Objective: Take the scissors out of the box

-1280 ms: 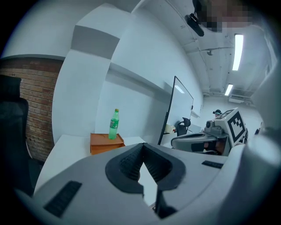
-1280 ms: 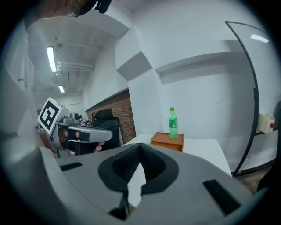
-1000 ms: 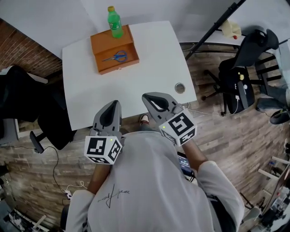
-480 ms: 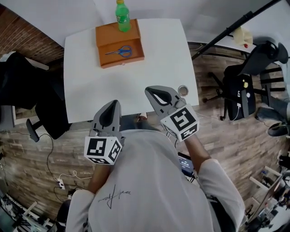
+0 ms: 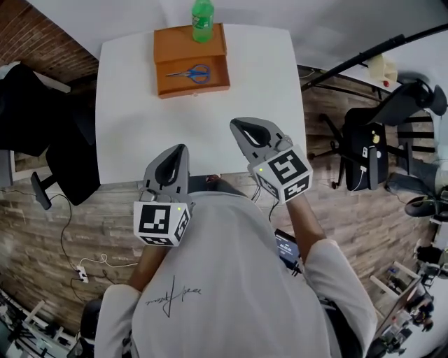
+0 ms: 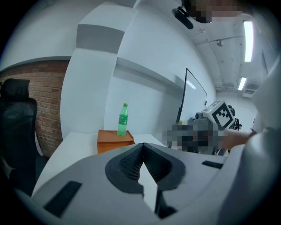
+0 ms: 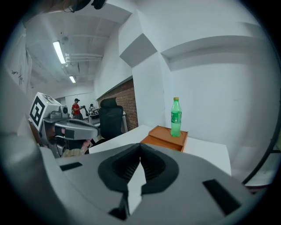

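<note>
Blue-handled scissors (image 5: 189,72) lie in the open tray of an orange wooden box (image 5: 192,60) at the far end of the white table (image 5: 126,119). The same box (image 6: 115,139) (image 7: 165,136) shows small and distant in both gripper views; the scissors are hidden there. My left gripper (image 5: 180,148) hovers at the table's near edge, shut, with nothing between its jaws. My right gripper (image 5: 234,125) is over the near right part of the table, also shut and empty. Both point toward the box, well short of it.
A green plastic bottle (image 5: 202,19) stands on the box's closed lid. A round cable hole sits by the table's right edge, partly hidden by the right gripper. Black office chairs (image 5: 42,133) (image 5: 364,150) flank the table. A tripod leg (image 5: 364,56) slants at the right.
The view has shifted so the table and box lie more centred and nearer. Both grippers have moved forward toward the table; the right one now reaches over its near edge.
</note>
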`<state>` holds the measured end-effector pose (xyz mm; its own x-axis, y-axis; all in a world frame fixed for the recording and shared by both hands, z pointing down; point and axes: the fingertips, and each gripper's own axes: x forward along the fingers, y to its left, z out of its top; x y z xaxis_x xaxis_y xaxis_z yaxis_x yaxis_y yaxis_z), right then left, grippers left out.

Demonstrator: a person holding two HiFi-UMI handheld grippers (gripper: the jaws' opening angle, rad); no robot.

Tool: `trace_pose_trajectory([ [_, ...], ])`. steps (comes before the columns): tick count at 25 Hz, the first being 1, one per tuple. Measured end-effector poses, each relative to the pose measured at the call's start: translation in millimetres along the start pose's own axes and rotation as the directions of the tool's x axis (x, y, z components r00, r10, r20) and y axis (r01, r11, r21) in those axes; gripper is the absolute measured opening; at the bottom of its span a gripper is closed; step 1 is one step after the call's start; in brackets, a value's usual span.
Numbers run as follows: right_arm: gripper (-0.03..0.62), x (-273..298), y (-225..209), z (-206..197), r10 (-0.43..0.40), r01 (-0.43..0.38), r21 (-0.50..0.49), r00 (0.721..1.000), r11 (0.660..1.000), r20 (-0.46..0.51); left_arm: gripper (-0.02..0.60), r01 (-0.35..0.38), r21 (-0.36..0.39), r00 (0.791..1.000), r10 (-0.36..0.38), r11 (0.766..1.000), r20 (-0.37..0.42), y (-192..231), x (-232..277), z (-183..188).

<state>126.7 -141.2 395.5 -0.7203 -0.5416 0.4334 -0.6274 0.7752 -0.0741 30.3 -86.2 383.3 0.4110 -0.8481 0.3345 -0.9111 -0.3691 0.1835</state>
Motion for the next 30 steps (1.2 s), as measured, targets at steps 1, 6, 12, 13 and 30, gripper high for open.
trace_pose_trajectory([
  [1, 0.008, 3, -4, 1, -0.001, 0.001, -0.009, 1.000, 1.000, -0.005, 0.008, -0.003, 0.025, 1.000, 0.003, 1.000, 0.003, 1, 2, 2],
  [6, 0.008, 15, -26, 9, -0.011, 0.009, -0.057, 0.999, 0.998, -0.040, 0.008, -0.007, 0.058, 1.000, 0.006, 0.998, 0.013, 10, 14, 11],
  [12, 0.008, 37, -52, 17, -0.005, -0.001, -0.079, 0.997, 0.997, -0.080, 0.008, -0.017, -0.010, 1.000, 0.017, 1.000, 0.000, 24, 25, 11],
  [13, 0.008, 41, -54, 18, 0.000, -0.007, -0.084, 0.996, 0.996, -0.087, 0.008, -0.017, -0.021, 1.000, 0.017, 1.000, -0.002, 25, 26, 11],
  [30, 0.008, 97, -75, 18, 0.067, -0.114, -0.225, 0.976, 0.968, -0.206, 0.008, -0.036, -0.104, 0.998, 0.031, 0.994, -0.045, 48, 46, 4],
])
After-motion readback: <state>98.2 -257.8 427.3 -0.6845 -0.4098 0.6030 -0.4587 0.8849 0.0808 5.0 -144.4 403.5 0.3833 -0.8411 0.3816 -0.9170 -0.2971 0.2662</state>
